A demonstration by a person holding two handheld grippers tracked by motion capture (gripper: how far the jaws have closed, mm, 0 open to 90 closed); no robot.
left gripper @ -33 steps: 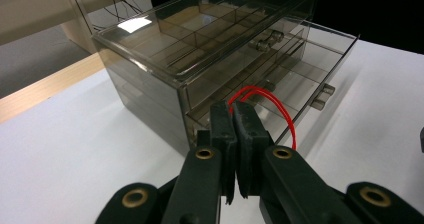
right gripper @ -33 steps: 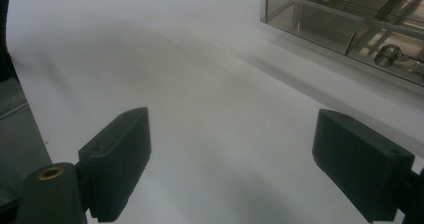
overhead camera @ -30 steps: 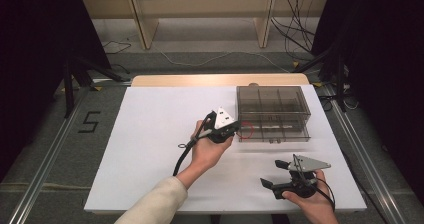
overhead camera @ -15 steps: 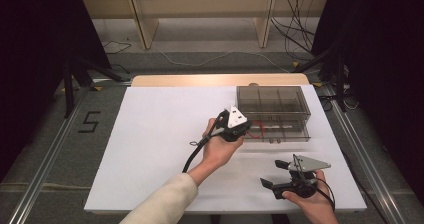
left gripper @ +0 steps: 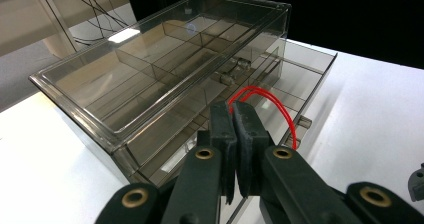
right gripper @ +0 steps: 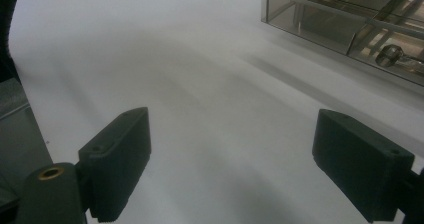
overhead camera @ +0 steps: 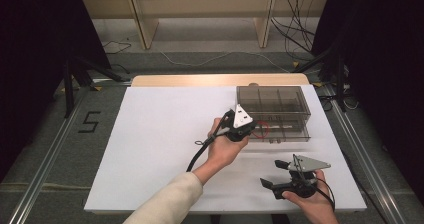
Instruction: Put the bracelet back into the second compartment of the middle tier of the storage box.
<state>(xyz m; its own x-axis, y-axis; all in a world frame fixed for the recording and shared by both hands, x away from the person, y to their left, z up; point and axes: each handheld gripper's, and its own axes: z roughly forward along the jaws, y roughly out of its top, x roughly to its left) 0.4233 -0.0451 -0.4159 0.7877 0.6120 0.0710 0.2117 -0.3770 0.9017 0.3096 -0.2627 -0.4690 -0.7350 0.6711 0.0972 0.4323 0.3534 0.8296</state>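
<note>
A smoky clear compartment box (overhead camera: pixel 272 100) stands at the back right of the white table (overhead camera: pixel 160 134), with its lower tier (overhead camera: pixel 287 131) reaching out at the front. My left gripper (overhead camera: pixel 251 129) is at the box's front left corner, shut on a thin red loop (overhead camera: pixel 263 129). In the left gripper view the jaws are pressed together (left gripper: pixel 234 109), and the red loop (left gripper: pixel 286 115) arcs out over the box's lower tier (left gripper: pixel 305 84). My right gripper (overhead camera: pixel 272 173) rests near the table's front right edge. It is open, its jaws wide apart (right gripper: pixel 232 156) over bare table.
A wooden board (overhead camera: pixel 200 79) lies along the table's back edge. Metal rails (overhead camera: pixel 45 174) run down both sides on the floor, and a "5" mark (overhead camera: pixel 89 122) is at the left. Shelf legs and cables (overhead camera: pixel 295 39) stand behind the table.
My left gripper has moved right and forward to the box's front left corner, carrying the red loop. The right gripper has stayed where it was.
</note>
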